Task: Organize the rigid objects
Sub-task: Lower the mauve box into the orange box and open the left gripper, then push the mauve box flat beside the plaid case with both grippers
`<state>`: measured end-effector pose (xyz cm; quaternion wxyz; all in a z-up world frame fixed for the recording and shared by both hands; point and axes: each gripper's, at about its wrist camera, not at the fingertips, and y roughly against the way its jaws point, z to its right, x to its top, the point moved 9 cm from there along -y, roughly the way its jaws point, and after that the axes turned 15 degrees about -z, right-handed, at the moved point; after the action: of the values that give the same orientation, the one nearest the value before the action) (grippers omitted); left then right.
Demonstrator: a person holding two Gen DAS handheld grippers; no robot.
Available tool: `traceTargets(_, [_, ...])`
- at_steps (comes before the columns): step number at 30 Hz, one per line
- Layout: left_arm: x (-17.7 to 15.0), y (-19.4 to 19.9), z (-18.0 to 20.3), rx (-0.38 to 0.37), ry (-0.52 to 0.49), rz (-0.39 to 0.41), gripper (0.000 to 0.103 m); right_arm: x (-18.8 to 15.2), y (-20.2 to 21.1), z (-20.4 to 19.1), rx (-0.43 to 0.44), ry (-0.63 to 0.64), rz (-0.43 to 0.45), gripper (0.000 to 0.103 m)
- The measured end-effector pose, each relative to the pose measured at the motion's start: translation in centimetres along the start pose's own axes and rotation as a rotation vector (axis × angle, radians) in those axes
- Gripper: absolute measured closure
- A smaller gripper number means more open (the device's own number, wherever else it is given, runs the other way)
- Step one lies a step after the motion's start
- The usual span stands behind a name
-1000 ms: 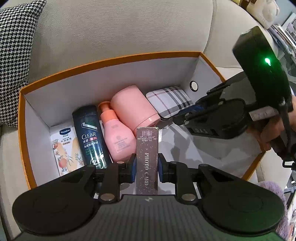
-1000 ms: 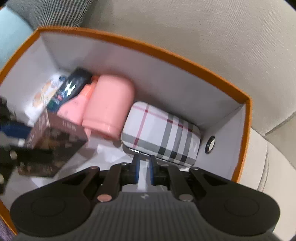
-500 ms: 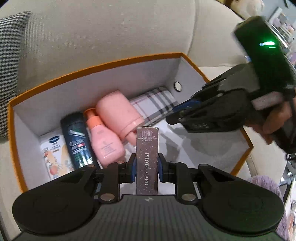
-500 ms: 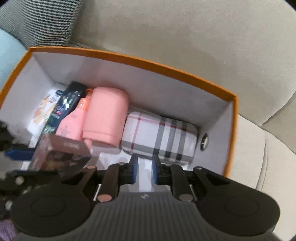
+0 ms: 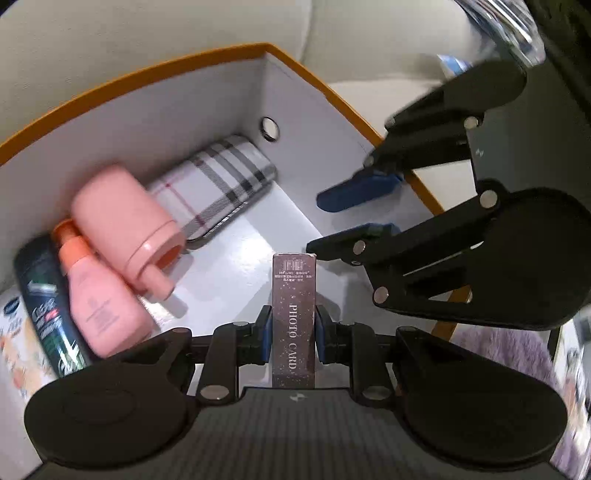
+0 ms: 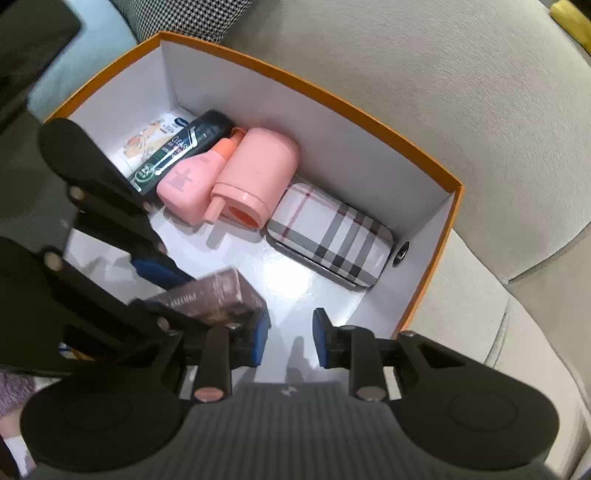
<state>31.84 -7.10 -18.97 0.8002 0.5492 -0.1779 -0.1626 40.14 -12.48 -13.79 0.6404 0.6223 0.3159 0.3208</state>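
My left gripper [image 5: 293,334] is shut on a brown "PHOTO CARD" box [image 5: 294,314] and holds it over the white floor of the orange-rimmed box [image 5: 207,61]. The brown box also shows in the right wrist view [image 6: 218,295]. My right gripper [image 6: 289,341] is open and empty above the box's near right corner; in the left wrist view it [image 5: 351,218] hangs at the right. Along the back wall lie a plaid case [image 6: 328,232], a pink flask [image 6: 255,173], a pink pump bottle [image 6: 192,177], a dark Clear bottle [image 6: 177,147] and a Vaseline pack [image 6: 147,142].
The orange-rimmed box [image 6: 332,99] sits on a beige sofa [image 6: 461,92]. A houndstooth cushion [image 6: 184,14] lies behind it at the left. Purple fluffy fabric [image 5: 491,343] shows beyond the box's right side.
My right gripper has opened and drawn back from the plaid case. My left gripper has swung right and lower into the box with the brown box still held.
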Motion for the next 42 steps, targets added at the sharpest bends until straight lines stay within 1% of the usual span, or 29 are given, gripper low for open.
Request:
traceTargets(2, [0.1, -0.3, 0.0, -0.003, -0.007, -0.015, 0.078, -0.1, -0.1, -0.3, -0.011, 0.014, -0.001, 0.075])
traceTargets(5, [0.1, -0.3, -0.4, 0.023, -0.003, -0.012, 0.076, 0.0, -0.2, -0.6, -0.021, 0.022, 0.003, 0.074])
traceTargets(7, [-0.2, 0.0, -0.9, 0.042, 0.007, -0.018, 0.071, 0.2, -0.2, -0.8, -0.014, 0.019, 0.008, 0.074])
traceTargets(9, [-0.6, 0.6, -1.4, 0.059, 0.022, -0.015, 0.058, 0.5, -0.2, -0.9, -0.013, 0.011, 0.017, 0.068])
traceTargets(11, [-1.1, 1.6, -2.1, 0.072, 0.042, -0.003, 0.053, 0.7, 0.0, -1.1, -0.002, 0.007, 0.029, 0.064])
traceTargets(13, [-1.8, 2.4, -2.7, 0.071, 0.070, -0.004, 0.052, 0.9, 0.1, -1.4, 0.017, 0.011, 0.041, 0.063])
traceTargets(15, [-2.7, 2.8, -3.5, 0.073, 0.117, -0.034, 0.052, 1.0, 0.0, -2.0, 0.043, 0.012, 0.039, 0.063])
traceTargets(17, [-3.7, 2.6, -4.1, 0.052, 0.172, -0.074, 0.052, 1.2, -0.1, -2.6, 0.054, 0.019, 0.041, 0.063])
traceTargets(19, [-4.6, 2.1, -4.5, -0.010, 0.238, -0.110, 0.053, 1.5, -0.3, -3.2, 0.069, 0.022, 0.045, 0.063])
traceTargets(20, [-5.0, 1.7, -4.6, -0.052, 0.275, -0.128, 0.054, 1.7, -0.4, -3.5, 0.084, 0.022, 0.046, 0.062])
traceTargets(21, [-5.2, 1.2, -4.7, -0.077, 0.306, -0.139, 0.061, 1.9, -0.5, -3.8, 0.091, 0.022, 0.048, 0.062])
traceTargets(23, [-5.2, 0.5, -4.7, -0.101, 0.348, -0.151, 0.067, 2.3, -0.8, -4.3, 0.088, 0.033, 0.046, 0.062])
traceTargets(24, [-5.1, 0.2, -4.6, -0.096, 0.353, -0.150, 0.070, 2.4, -1.1, -4.6, 0.078, 0.040, 0.041, 0.062])
traceTargets(27, [-4.7, -0.5, -4.1, -0.073, 0.340, -0.145, 0.075, 2.5, -1.9, -4.6, 0.039, 0.043, 0.013, 0.063])
traceTargets(28, [-4.6, -0.6, -4.0, -0.061, 0.326, -0.138, 0.075, 2.5, -2.1, -4.4, 0.034, 0.043, 0.008, 0.063])
traceTargets(29, [-4.5, -0.8, -3.9, -0.053, 0.311, -0.133, 0.077, 2.3, -2.1, -4.2, 0.035, 0.038, 0.002, 0.064])
traceTargets(30, [-4.2, -0.9, -3.8, -0.049, 0.297, -0.124, 0.081, 2.1, -2.2, -4.0, 0.046, 0.029, -0.005, 0.064])
traceTargets(31, [-3.9, -1.0, -3.8, -0.045, 0.282, -0.113, 0.083, 1.9, -2.3, -3.8, 0.053, 0.020, -0.009, 0.064])
traceTargets(32, [-3.5, -1.0, -3.7, -0.042, 0.271, -0.102, 0.085, 1.7, -2.4, -3.5, 0.052, 0.017, -0.013, 0.064])
traceTargets(33, [-3.2, -1.0, -3.7, -0.033, 0.258, -0.097, 0.089, 1.5, -2.4, -3.3, 0.047, 0.018, -0.016, 0.065])
traceTargets(35, [-2.7, -0.9, -4.0, -0.007, 0.237, -0.107, 0.090, 1.1, -2.5, -3.0, 0.034, 0.015, -0.023, 0.066])
traceTargets(39, [-1.3, -0.6, -4.2, 0.044, 0.192, -0.093, 0.090, 0.7, -2.6, -2.6, 0.035, 0.011, -0.033, 0.066])
traceTargets(42, [-0.1, -0.7, -4.4, 0.046, 0.186, -0.085, 0.090, 0.7, -2.4, -2.9, 0.030, 0.027, -0.037, 0.066])
